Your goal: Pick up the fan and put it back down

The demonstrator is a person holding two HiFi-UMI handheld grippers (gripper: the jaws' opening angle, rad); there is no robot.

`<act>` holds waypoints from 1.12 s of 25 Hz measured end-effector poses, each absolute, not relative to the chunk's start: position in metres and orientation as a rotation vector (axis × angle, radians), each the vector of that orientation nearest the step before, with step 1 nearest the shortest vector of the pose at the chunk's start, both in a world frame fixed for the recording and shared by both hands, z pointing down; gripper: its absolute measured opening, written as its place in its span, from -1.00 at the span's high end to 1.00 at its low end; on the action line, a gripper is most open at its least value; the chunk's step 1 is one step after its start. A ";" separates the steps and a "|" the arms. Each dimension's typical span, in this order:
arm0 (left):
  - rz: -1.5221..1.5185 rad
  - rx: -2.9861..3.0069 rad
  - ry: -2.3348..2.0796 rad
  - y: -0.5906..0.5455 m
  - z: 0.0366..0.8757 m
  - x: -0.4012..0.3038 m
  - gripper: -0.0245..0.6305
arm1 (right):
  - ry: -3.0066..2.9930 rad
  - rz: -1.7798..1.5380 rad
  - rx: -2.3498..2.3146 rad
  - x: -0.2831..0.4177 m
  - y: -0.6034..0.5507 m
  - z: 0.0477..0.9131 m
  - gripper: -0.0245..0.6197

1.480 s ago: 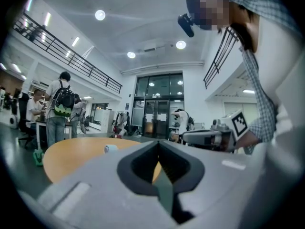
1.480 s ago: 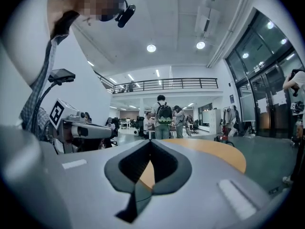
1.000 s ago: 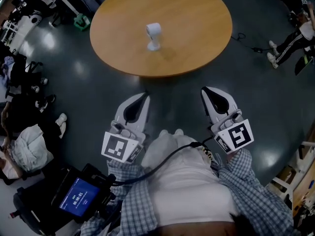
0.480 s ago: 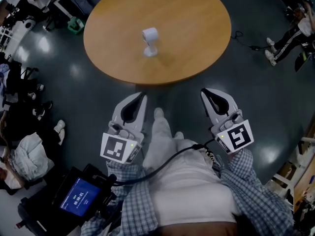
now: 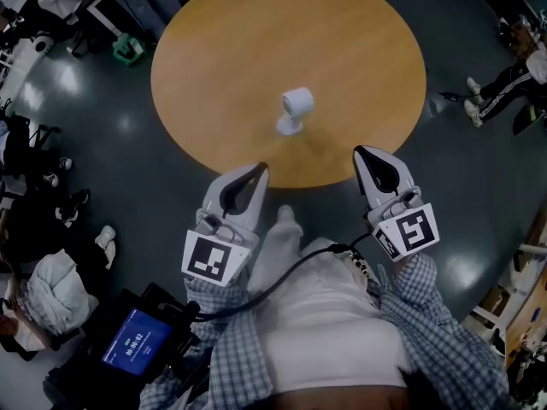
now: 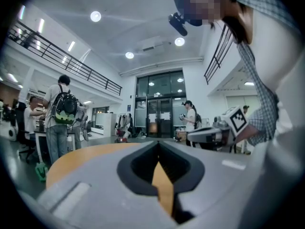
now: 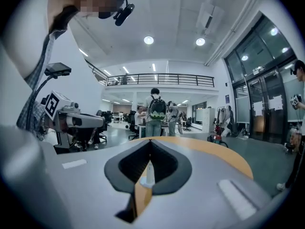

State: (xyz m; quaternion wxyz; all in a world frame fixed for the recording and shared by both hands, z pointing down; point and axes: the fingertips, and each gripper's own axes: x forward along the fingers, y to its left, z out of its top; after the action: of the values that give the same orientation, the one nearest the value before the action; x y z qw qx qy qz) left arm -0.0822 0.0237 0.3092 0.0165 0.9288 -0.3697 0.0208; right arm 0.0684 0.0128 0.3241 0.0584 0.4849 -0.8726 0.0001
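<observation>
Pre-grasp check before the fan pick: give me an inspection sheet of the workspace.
Surface: round wooden table, bare apart from the fan.
Job's things: fan upright, toward the near side, untouched.
Clutter: nothing seen on the table.
Grippers: left gripper and right gripper both shut, empty, at the table's near edge.
Cables: black cable across the person's torso; floor cable right of the table.
Surroundings: dark floor, bystanders, blue-lit screen lower left.

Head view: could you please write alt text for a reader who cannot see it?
A small white fan stands on a round wooden table, seen steeply from above. Nearer the camera, the person's left claw and right claw, both shut and empty, point toward the table's near edge.
</observation>
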 end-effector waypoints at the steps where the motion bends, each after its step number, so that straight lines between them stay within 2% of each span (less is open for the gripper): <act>1: 0.064 2.896 -1.136 0.025 0.306 -0.077 0.93 | -2.634 0.003 1.478 0.072 0.011 0.323 0.92; 9: 0.098 2.860 -1.080 0.009 0.315 -0.074 0.93 | -2.594 0.105 1.380 0.058 -0.019 0.359 0.91; 13: 0.102 2.812 -1.075 -0.014 0.329 -0.090 0.93 | -2.569 0.212 1.306 0.039 -0.038 0.397 0.71; 19: 0.104 2.749 -1.102 -0.026 0.338 -0.092 0.93 | -2.557 0.319 1.256 0.030 -0.049 0.441 0.51; 23: 0.130 2.718 -1.111 -0.020 0.350 -0.086 0.93 | -2.558 0.335 1.224 0.023 -0.056 0.466 0.28; 28: 0.142 2.680 -1.147 -0.023 0.353 -0.081 0.93 | -2.584 0.343 1.214 0.009 -0.076 0.480 0.20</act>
State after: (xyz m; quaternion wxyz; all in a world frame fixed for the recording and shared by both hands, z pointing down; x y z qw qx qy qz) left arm -0.0808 -0.0234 0.3531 0.1111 0.9126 -0.3906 0.0483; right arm 0.0093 -0.0761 0.4801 0.1326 0.4186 -0.8906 0.1182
